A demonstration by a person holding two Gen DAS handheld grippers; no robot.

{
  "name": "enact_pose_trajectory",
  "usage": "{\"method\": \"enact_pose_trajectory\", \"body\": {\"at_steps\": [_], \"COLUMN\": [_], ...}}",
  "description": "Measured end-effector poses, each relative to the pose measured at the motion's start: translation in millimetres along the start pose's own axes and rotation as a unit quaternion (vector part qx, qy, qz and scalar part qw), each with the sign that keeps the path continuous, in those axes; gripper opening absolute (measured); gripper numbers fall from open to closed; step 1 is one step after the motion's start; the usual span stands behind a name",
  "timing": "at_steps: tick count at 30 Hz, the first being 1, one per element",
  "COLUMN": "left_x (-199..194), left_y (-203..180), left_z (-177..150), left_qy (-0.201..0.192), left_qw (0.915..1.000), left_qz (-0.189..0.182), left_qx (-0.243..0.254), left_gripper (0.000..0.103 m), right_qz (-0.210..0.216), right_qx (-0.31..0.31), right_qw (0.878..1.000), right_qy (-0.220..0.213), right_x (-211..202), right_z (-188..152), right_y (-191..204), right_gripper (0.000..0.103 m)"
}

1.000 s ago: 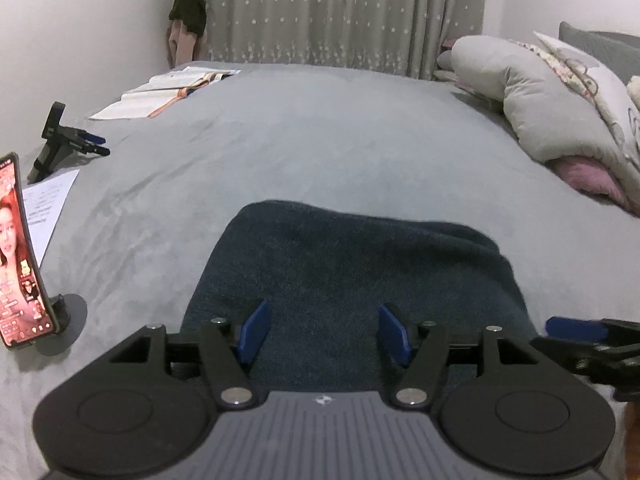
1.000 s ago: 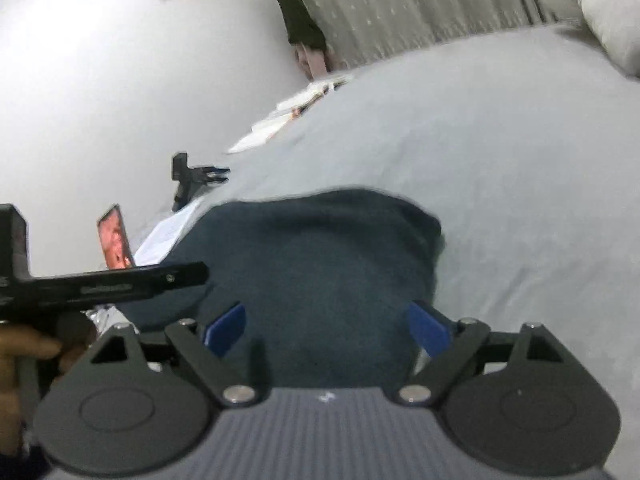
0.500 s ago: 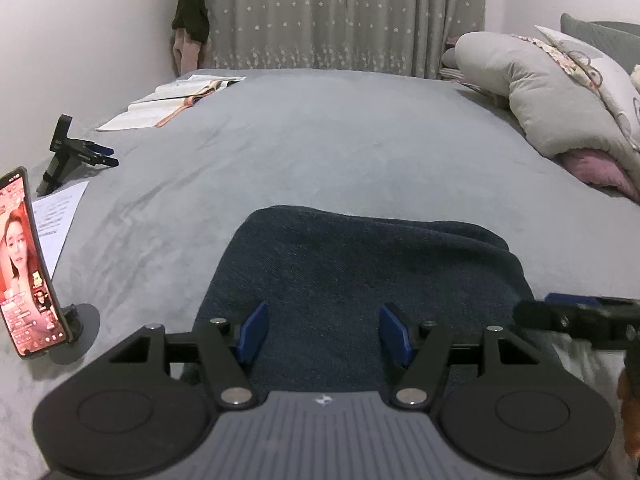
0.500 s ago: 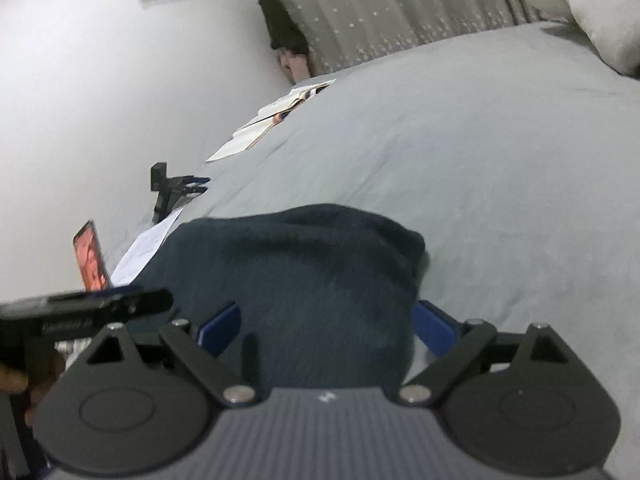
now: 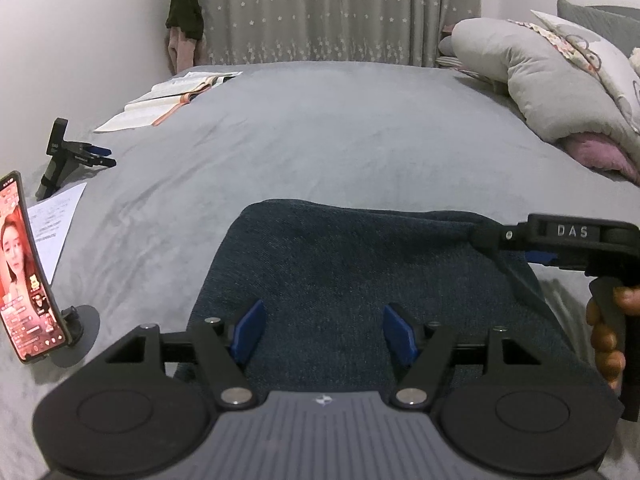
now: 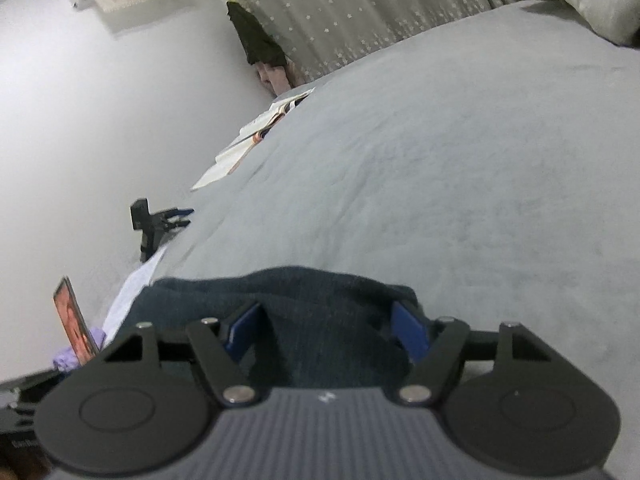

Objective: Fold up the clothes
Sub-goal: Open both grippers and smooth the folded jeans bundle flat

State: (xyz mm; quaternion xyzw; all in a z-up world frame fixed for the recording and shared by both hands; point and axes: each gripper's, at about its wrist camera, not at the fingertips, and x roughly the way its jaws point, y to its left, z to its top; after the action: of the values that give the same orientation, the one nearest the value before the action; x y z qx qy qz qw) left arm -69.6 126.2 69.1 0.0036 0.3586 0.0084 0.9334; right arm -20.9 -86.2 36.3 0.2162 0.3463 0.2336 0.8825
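We are holding both tools over the folded dark garment (image 5: 352, 264) that is lying on the grey bed (image 5: 340, 128). The left tool (image 5: 323, 334) is standing wide open and gripping nothing. The right tool (image 6: 323, 332) is also wide open, its fingers on both sides of the garment's corner.

Dim, even indoor light with soft, faint shadows. Fisheye bending curves both frames, with dark vignette in the corners. The left wrist view is sharp; the right wrist view is tilted and blurred. The phone screen (image 5: 24, 268) glows brightly at left.
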Motion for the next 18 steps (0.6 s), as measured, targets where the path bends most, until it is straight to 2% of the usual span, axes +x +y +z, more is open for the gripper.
{"method": "enact_pose_trajectory", "body": {"at_steps": [2,9,12,18], "left_x": [-1,-1,-1,0], "left_y": [0,0,-1,-1], "left_z": [-1,-1,-2,-1], "left_qy": [0.0,0.0,0.0,0.001], "left_qw": [1.0,1.0,1.0,1.0], "left_qz": [-0.001,-0.004,-0.003,-0.003], "left_qx": [0.001,0.002,0.005,0.004], "left_gripper": [0.066,0.066,0.066,0.067], "right_qz": [0.005,-0.033,-0.049,-0.064], "right_qx": [0.011,0.0,-0.005,-0.045], "right_qw": [1.0,0.999,0.999,0.996], "right_qy": [-0.008,0.007,0.015,0.034], "right_x": [-1,24,35,47], "right_z": [3,3,2,-3], "right_y": [-3,-6,-7,2], "right_gripper": [0.069,0.068,0.07,0.071]}}
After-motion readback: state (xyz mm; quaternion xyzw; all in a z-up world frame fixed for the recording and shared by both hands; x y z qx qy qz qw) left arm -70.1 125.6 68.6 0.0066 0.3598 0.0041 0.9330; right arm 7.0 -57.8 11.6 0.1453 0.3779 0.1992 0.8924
